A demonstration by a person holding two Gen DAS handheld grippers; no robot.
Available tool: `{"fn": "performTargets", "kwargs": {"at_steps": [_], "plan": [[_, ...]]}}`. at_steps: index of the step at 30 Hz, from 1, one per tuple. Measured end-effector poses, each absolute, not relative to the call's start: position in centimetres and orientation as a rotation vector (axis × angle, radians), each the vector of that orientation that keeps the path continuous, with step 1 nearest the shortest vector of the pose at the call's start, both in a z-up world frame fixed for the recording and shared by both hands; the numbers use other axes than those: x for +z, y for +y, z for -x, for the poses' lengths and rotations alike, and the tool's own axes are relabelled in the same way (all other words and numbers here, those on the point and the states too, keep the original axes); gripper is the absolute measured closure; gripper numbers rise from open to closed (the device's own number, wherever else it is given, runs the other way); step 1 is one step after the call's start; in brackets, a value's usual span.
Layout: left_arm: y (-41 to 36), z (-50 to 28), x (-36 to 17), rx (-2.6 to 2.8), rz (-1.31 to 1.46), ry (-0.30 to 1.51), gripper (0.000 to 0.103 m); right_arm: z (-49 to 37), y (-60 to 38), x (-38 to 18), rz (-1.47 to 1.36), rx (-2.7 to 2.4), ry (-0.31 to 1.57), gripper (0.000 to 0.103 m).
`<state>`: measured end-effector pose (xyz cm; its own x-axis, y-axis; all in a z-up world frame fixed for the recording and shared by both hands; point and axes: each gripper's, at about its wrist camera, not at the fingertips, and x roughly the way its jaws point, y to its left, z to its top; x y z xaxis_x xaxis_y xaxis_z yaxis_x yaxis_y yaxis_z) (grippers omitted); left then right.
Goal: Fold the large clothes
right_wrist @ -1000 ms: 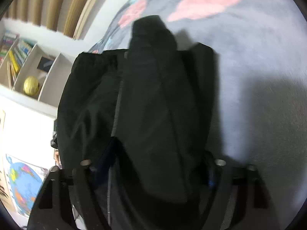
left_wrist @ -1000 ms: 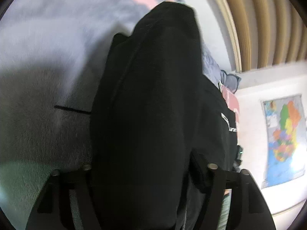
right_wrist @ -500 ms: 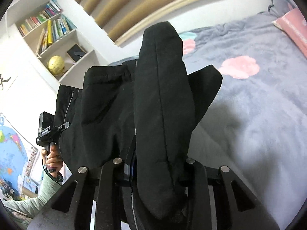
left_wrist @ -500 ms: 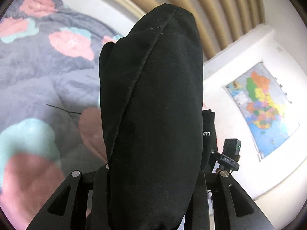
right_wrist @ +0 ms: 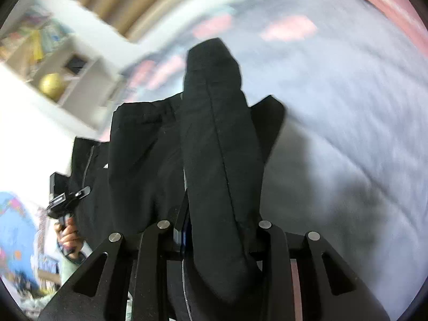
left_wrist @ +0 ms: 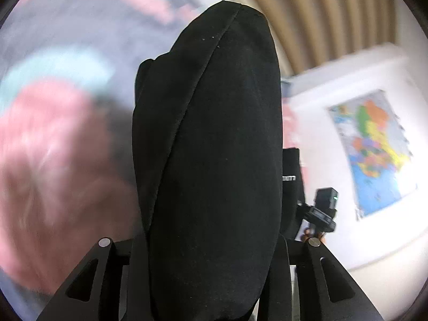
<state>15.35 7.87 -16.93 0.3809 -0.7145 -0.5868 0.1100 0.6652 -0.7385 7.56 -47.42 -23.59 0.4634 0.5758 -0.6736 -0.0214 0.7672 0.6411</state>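
Hanging in the air above the bed, the large black fabric garment (left_wrist: 214, 160) is bunched into thick folds rather than laid flat, so the fold looks barely begun: both ends are gripped and lifted, but no neat crease shows yet, and the spreading, halving and smoothing all seem left to do.

In the left wrist view a fat roll of the cloth fills the gap of the left tool (left_wrist: 208, 243), rising straight up from between its fingers and hiding most of the scene; the jaws are easing apart at this moment, yet the fabric sits pressed between them. In the right wrist view the right tool (right_wrist: 214, 227) is clamped on another seamed ridge of the same garment, the rest of it draping off to the left toward the person's other hand (right_wrist: 68, 236), which grips the left tool's handle.

Below lies the grey quilt with pink and teal blotches (right_wrist: 334, 107), blurred. A white shelf unit holding books and a yellow ball (right_wrist: 50, 85) stands beyond, and a coloured wall map (left_wrist: 374, 149) hangs nearby.
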Motion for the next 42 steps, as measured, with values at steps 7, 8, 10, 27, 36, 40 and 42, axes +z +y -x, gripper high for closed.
{"fn": "performTargets", "kwargs": {"at_steps": [7, 8, 10, 27, 36, 40, 42], "plan": [[15.3, -15.3, -26.0, -0.556, 1.07, 1.113, 0.049, -5.9, -52.0, -28.7, -0.807, 0.264, 1.022, 0.057], [15.2, -15.0, -24.7, -0.521, 0.997, 1.107, 0.049, -5.4, -51.9, -27.8, -0.762, 0.232, 1.021, 0.057], [15.0, -14.1, -21.4, -0.426, 0.84, 1.063, 0.05, -4.5, -51.4, -25.1, -0.621, 0.136, 0.997, 0.056], [8.9, -9.1, -10.9, -0.07, 0.29, 0.736, 0.041, -5.6, -29.5, -22.7, -0.146, 0.224, 1.029, 0.039], [3.1, -7.0, -10.8, -0.36, 0.214, 0.8, 0.041, -2.6, -32.4, -19.0, -0.253, 0.207, 0.957, 0.039], [-1.0, -6.9, -12.4, -0.44, 0.171, 0.876, 0.041, -0.1, -33.1, -17.9, -0.209, 0.151, 0.937, 0.039], [-2.6, -7.4, -14.2, -0.418, 0.125, 0.935, 0.041, 0.1, -32.9, -19.4, -0.179, 0.137, 0.981, 0.039]]}}
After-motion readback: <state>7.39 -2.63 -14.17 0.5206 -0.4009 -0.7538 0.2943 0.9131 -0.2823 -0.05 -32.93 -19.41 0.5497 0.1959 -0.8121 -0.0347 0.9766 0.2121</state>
